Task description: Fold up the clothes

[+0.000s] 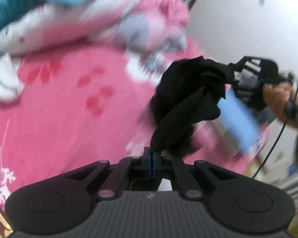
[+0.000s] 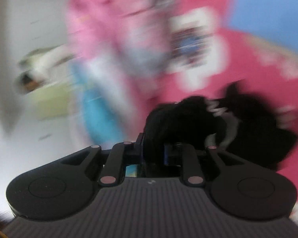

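A crumpled black garment point(image 1: 190, 97) hangs in the air above a pink bedspread point(image 1: 69, 103), stretched between both grippers. My left gripper point(image 1: 152, 154) is shut on one end of it, the cloth rising from between the closed fingers. In the left wrist view my right gripper point(image 1: 231, 73) sits at the right, held by a hand point(image 1: 276, 97), and is shut on the garment's other end. In the right wrist view the black garment point(image 2: 188, 119) bunches over my right gripper point(image 2: 154, 150) and trails to the right. Both views are motion-blurred.
A pile of pink, white and blue bedding point(image 1: 69, 13) lies at the far side of the bed. A white wall point(image 1: 248, 19) stands beyond the bed's right edge. A blue blurred object point(image 1: 238, 115) shows below the right gripper, and a black cable point(image 1: 276, 142) hangs from it.
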### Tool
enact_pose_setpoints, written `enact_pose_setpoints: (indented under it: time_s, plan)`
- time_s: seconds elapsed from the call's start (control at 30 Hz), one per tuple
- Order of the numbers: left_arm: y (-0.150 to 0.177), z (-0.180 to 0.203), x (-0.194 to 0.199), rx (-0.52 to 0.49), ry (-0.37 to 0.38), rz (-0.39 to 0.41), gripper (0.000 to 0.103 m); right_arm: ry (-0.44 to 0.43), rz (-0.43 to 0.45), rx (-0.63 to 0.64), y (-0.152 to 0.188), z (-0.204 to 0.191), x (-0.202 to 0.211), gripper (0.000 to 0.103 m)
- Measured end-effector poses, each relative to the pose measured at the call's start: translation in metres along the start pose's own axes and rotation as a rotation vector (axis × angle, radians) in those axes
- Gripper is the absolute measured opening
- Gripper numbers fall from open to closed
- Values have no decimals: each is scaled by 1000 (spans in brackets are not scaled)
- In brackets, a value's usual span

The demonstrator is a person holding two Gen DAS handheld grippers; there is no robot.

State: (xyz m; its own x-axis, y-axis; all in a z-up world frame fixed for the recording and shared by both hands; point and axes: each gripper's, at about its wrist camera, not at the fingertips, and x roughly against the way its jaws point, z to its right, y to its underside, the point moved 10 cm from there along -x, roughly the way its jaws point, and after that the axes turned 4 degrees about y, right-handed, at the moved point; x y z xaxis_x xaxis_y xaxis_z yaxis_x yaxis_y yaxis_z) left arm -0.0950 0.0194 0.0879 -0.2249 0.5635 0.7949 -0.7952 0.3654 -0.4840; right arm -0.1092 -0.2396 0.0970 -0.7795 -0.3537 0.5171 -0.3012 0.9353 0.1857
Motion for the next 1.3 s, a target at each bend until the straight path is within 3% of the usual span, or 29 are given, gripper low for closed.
enact_pose_setpoints:
  time_s: [0.13, 0.33, 0.4, 0.5, 0.63, 0.73, 0.93, 1.03, 1.1, 1.13, 1.17, 1.2, 1.27, 1.3]
  plan:
    - [20, -16, -29, -55, 10, -72, 2, 246, 36, 60, -5, 76, -24, 18]
    - [29, -10, -50, -206, 48, -139, 2, 398, 43, 298, 0, 66, -5, 20]
    - [33, -14, -51, -238, 37, -151, 2, 418, 35, 275, -4, 69, 7, 27]
    - [35, -24, -52, -246, 9, -150, 2, 454, 72, 187, -20, 78, 31, 59]
    - [32, -39, -48, -211, 0, -140, 2, 493, 133, 206, -40, 74, 57, 60]
    - [30, -46, -48, -205, -6, -138, 2, 551, 66, 390, -23, 53, 52, 60]
    - [30, -46, -49, -217, -20, -131, 2, 616, -166, 850, 65, 35, -2, 60]
    - [29, -47, -51, -218, -37, -124, 2, 655, -209, 1103, 98, 41, -40, 60]
    - [29, -49, -51, -217, -49, -121, 2, 738, -238, 1261, 108, 59, -57, 56]
    - [29, -49, -52, -215, -54, -120, 2, 767, -248, 1281, 105, 71, -63, 54]
    - [29, -50, -53, -213, -60, -120, 2, 796, -258, 1301, 101, 82, -70, 35]
    - [29, -50, -53, -212, -65, -119, 2, 820, -277, 1282, 93, 93, -72, 6]
    - [29, -50, -54, -212, -72, -121, 3, 841, -241, 1210, 73, 97, -65, 3]
    - [29, -49, -55, -216, -73, -123, 3, 808, -193, 1162, 62, 88, -57, 3]
